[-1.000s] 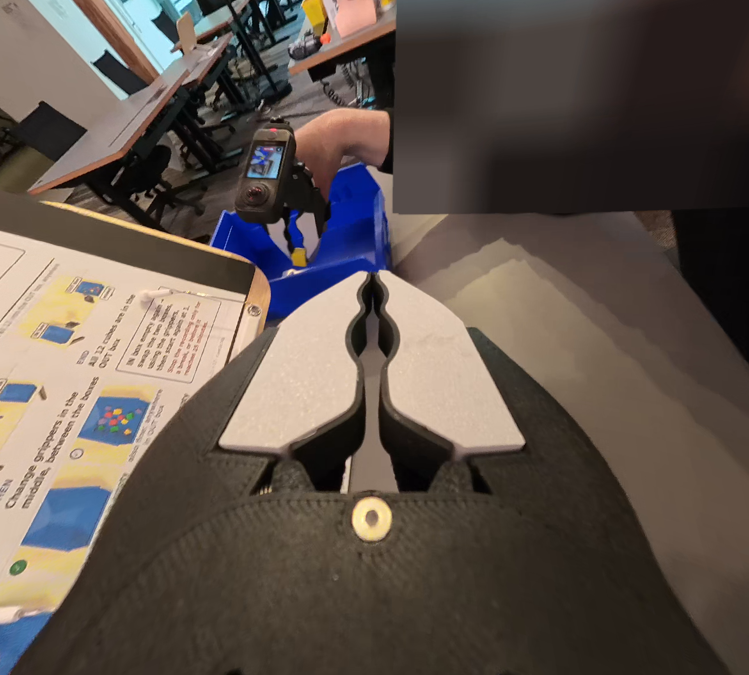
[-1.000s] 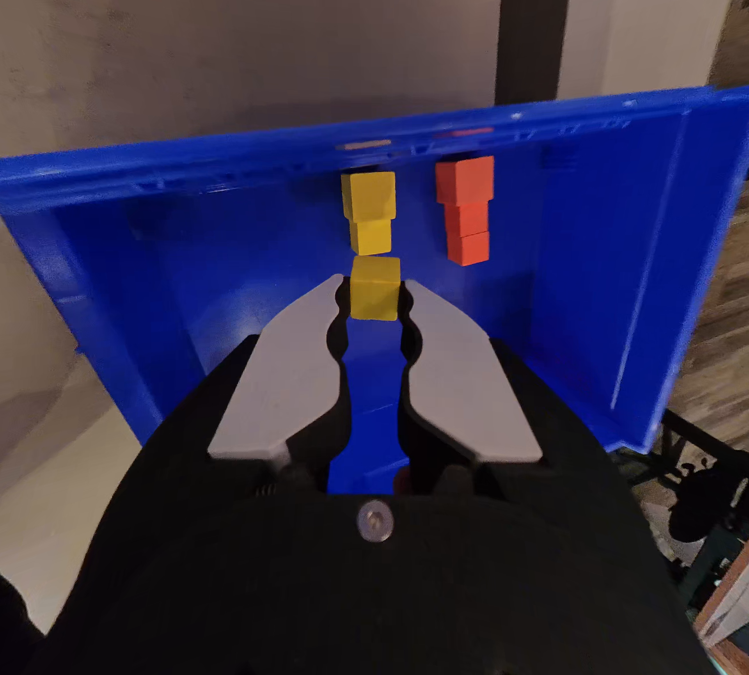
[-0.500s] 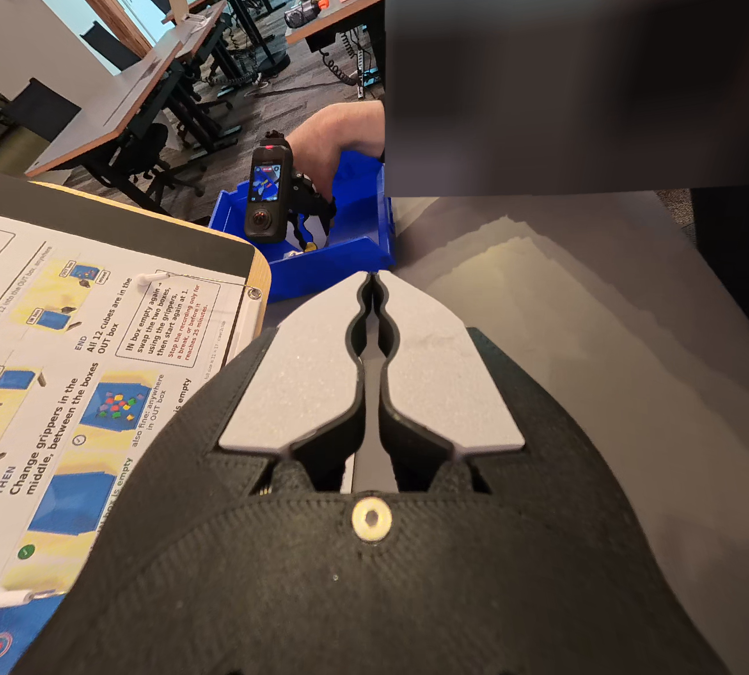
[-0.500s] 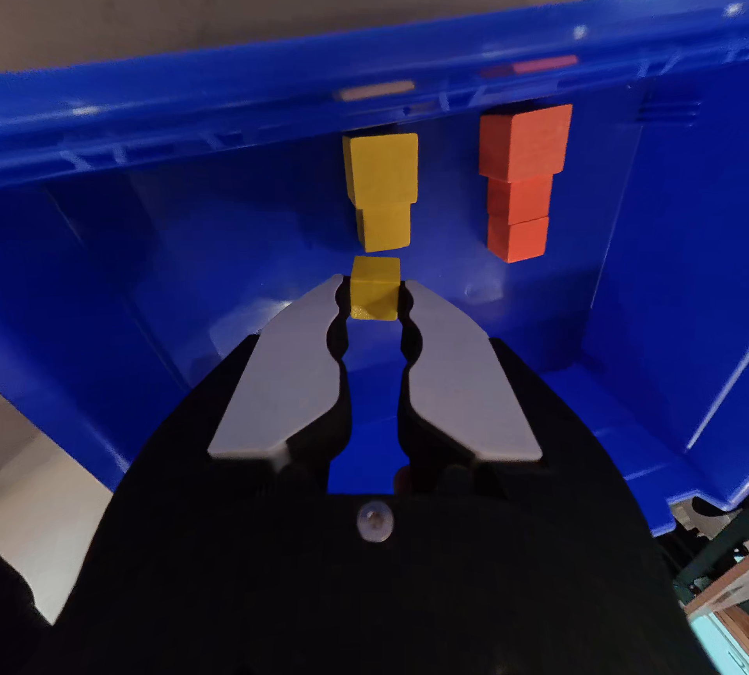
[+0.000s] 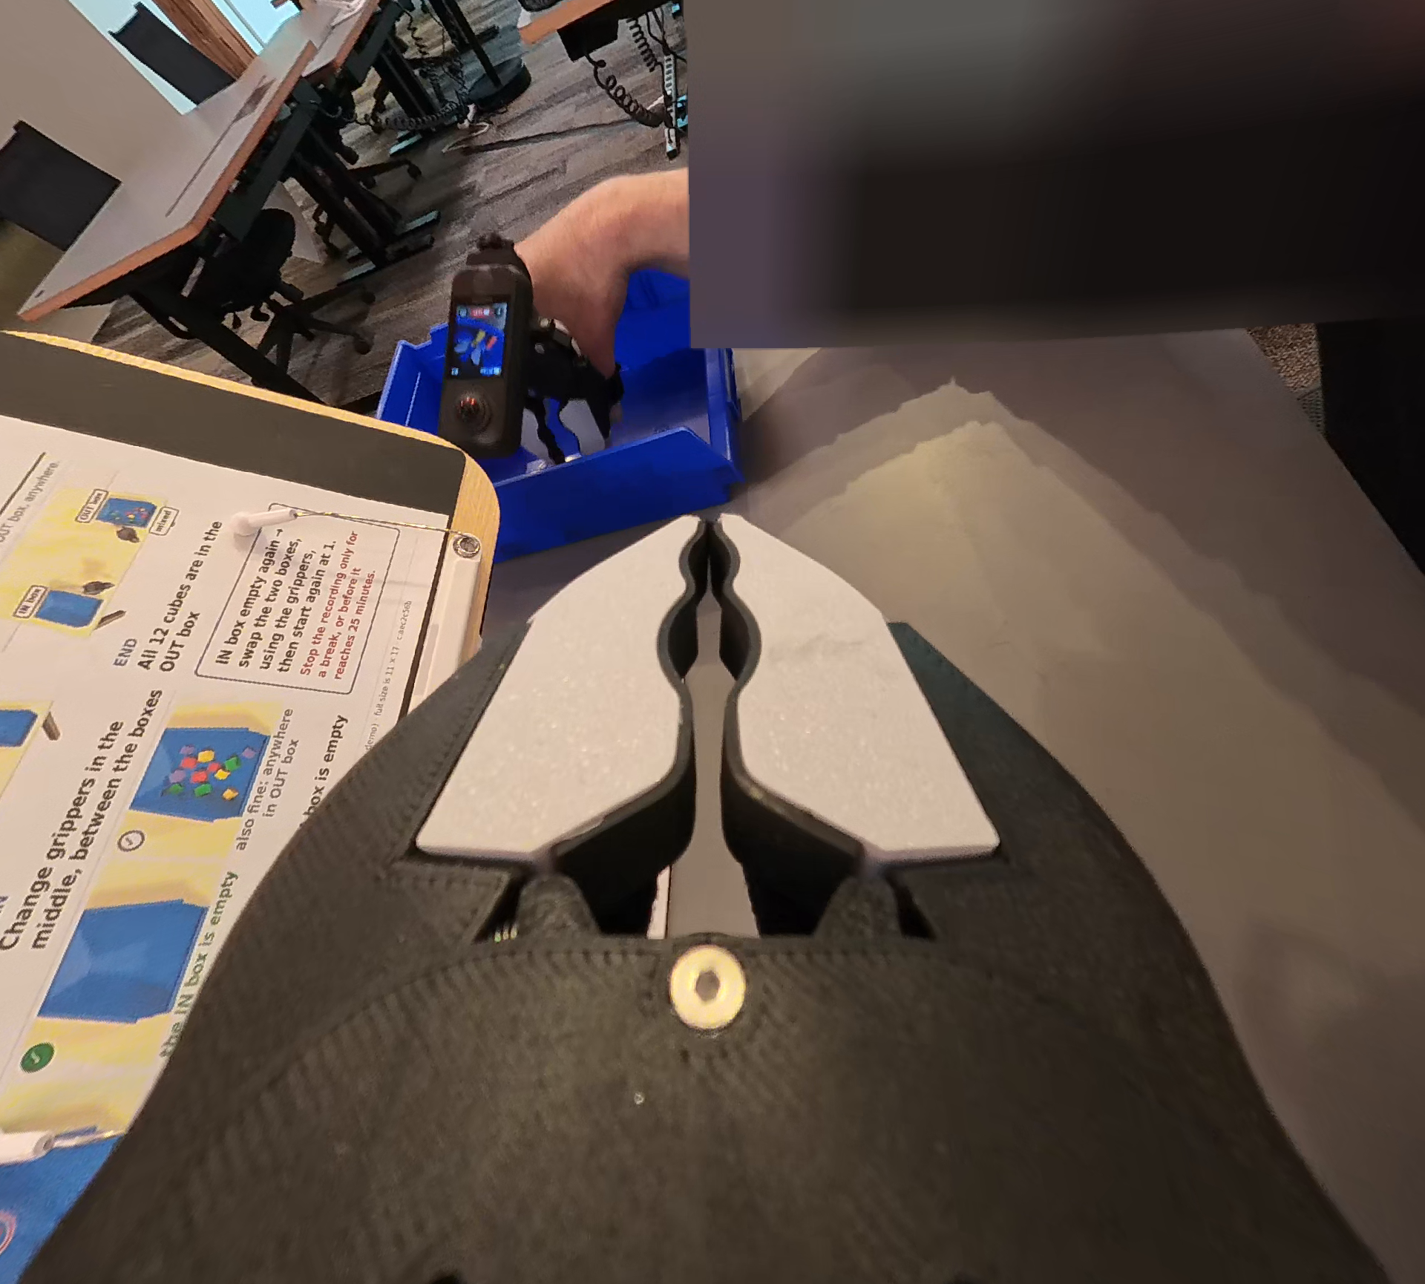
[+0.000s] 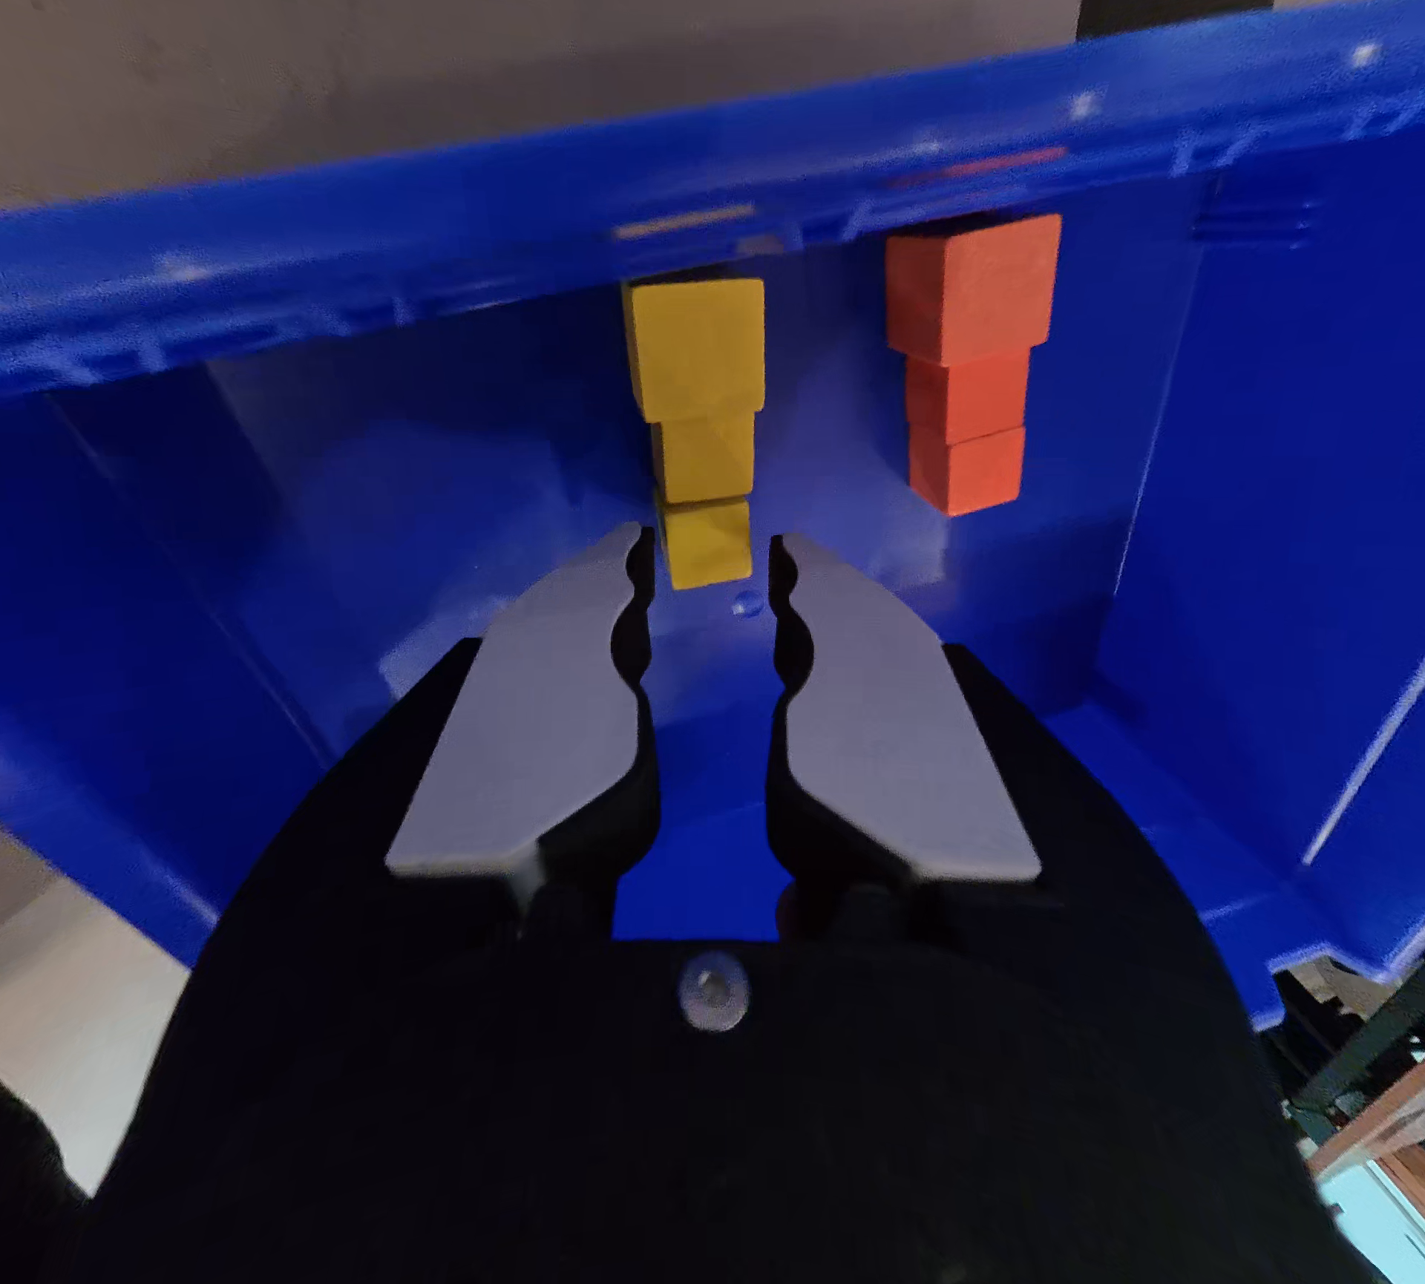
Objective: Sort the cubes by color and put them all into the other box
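Right gripper [image 6: 709,545] stands with jaws parted and empty at frame centre, just below the small yellow wooden cube [image 6: 705,544] ending a yellow row; three orange cubes [image 6: 968,360] line up upper right inside the blue plastic box [image 6: 308,553], apparently grouped by colour. Left gripper [image 5: 709,534] idles pinched together, holding nothing.

The left gripper [image 5: 708,537] has two flat, pale grey fingers [image 5: 586,699] with wavy, scalloped inner edges backed in black. They sit in a broad black body with a woven, ribbed texture, and a round silver screw [image 5: 707,986] is set in the middle just behind them. The right gripper [image 6: 705,549] is built the same: grey fingers [image 6: 540,715], black scalloped jaws, a smooth dark housing and a silver screw [image 6: 713,990]. Seen from the left wrist view, it carries a small black camera [image 5: 482,372] with a lit screen and a round lens below it.
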Demonstrator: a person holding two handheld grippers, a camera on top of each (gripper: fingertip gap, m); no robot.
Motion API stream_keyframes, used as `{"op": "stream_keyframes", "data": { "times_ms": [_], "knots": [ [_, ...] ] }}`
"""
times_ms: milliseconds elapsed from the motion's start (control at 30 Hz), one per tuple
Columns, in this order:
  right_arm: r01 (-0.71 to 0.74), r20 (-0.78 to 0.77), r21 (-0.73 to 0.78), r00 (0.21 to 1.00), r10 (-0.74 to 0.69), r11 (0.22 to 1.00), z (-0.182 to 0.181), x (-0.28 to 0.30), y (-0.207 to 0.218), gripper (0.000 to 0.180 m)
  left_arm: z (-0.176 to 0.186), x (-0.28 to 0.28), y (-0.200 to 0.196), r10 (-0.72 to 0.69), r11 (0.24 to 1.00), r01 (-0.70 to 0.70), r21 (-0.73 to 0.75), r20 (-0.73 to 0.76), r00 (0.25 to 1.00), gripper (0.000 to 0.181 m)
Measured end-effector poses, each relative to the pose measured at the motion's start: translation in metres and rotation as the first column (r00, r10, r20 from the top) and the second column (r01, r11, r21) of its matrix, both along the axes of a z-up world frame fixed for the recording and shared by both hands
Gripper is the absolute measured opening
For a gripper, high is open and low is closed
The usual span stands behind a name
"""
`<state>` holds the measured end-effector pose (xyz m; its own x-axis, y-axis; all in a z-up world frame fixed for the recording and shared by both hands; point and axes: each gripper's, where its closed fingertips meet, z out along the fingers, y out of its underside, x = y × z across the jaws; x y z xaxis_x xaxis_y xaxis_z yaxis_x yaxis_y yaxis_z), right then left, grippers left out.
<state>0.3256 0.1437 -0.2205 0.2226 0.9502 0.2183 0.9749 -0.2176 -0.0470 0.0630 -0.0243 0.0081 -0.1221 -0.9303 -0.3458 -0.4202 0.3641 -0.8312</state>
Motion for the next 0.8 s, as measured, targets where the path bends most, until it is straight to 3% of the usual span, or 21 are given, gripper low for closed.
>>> {"op": "stream_keyframes", "data": {
  "times_ms": [33,400,800],
  "knots": [
    [0.001,-0.003,0.003,1.000,-0.001,1.000,0.003,0.001,-0.001,0.028,0.000,-0.001,0.000,0.001,1.000,-0.001,0.003,-0.001,1.000,0.000],
    [0.088,0.062,-0.099,0.995,-0.082,0.991,-0.004,0.024,-0.013,0.001,0.000,0.000,-0.005,-0.009,1.000,0.009,0.011,-0.014,1.000,0.000],
    [0.082,0.060,-0.087,0.995,-0.077,0.993,-0.006,0.020,-0.009,0.000,-0.005,0.002,-0.005,-0.013,1.000,0.014,0.009,-0.033,0.999,0.000]
  ]
}}
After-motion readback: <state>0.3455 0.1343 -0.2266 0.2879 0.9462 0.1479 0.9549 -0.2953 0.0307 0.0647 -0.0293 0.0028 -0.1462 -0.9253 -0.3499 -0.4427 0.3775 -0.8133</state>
